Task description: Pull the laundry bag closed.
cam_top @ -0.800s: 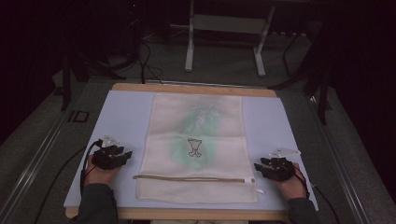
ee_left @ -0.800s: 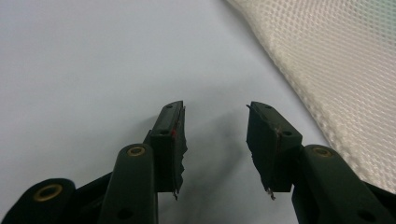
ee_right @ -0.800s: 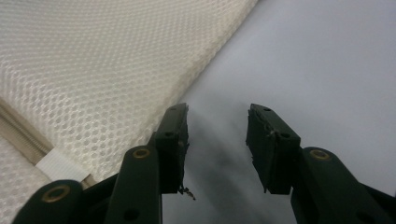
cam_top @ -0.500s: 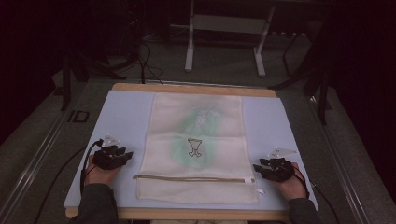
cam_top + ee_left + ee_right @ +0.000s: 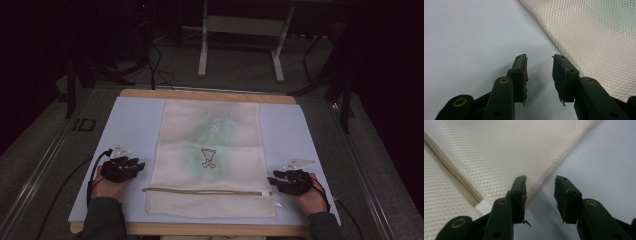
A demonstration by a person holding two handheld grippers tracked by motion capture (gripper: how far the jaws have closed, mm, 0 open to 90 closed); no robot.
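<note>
From above, the mesh bag [image 5: 211, 157] lies flat mid-mat [image 5: 130, 125], left gripper [image 5: 134, 166] and right gripper [image 5: 273, 181] at its near corners. Left gripper view: jaws wide, empty, bag edge just beside. Right gripper view: jaws wide, empty, over the bag's edge near the zipper [image 5: 454, 172].

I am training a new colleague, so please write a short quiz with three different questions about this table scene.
1. True or false: the left gripper holds the mesh bag between its jaws.
2. Near which gripper does the zipper end with its white tab: A) the left gripper, B) the right gripper?
3. Fill in: the mesh bag lies flat on a pale blue ____.

Key:
1. False; the jaws stand open over the bare surface beside the bag.
2. B.
3. Mat.
</note>
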